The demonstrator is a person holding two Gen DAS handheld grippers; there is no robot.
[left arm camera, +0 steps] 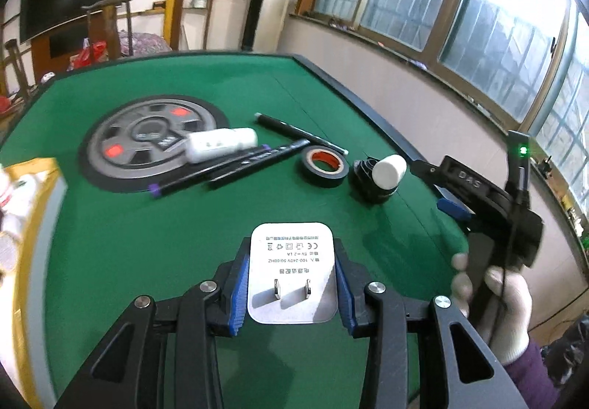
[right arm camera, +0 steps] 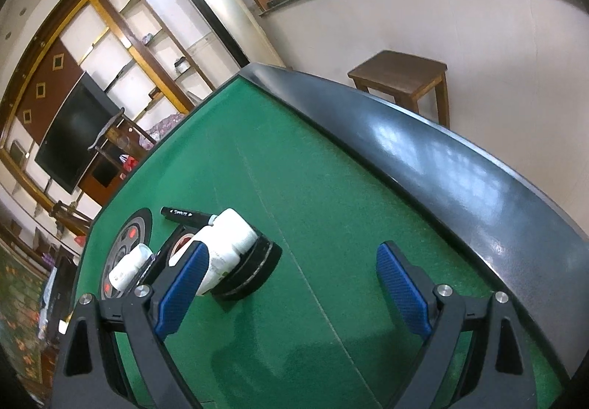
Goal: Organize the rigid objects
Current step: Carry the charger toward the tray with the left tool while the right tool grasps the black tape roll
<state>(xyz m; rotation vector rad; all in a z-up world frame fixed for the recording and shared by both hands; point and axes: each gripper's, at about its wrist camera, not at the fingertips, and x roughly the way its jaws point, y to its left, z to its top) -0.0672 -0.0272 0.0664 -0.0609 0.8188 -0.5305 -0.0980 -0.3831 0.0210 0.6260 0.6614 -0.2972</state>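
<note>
We are gripping the white charger in the left tool, carrying it level toward the yellow box at nine o'clock, while the right tool is gaping empty.

On the table, pens lie left of the tape roll, a bottle right.

white plug adapter | prongs facing camera | clamped above green table

You have 1 charger, 1 tape roll and 3 pens on view. Add 2 white bottles, 1 black disc, and 1 yellow box of blurred items.
</note>
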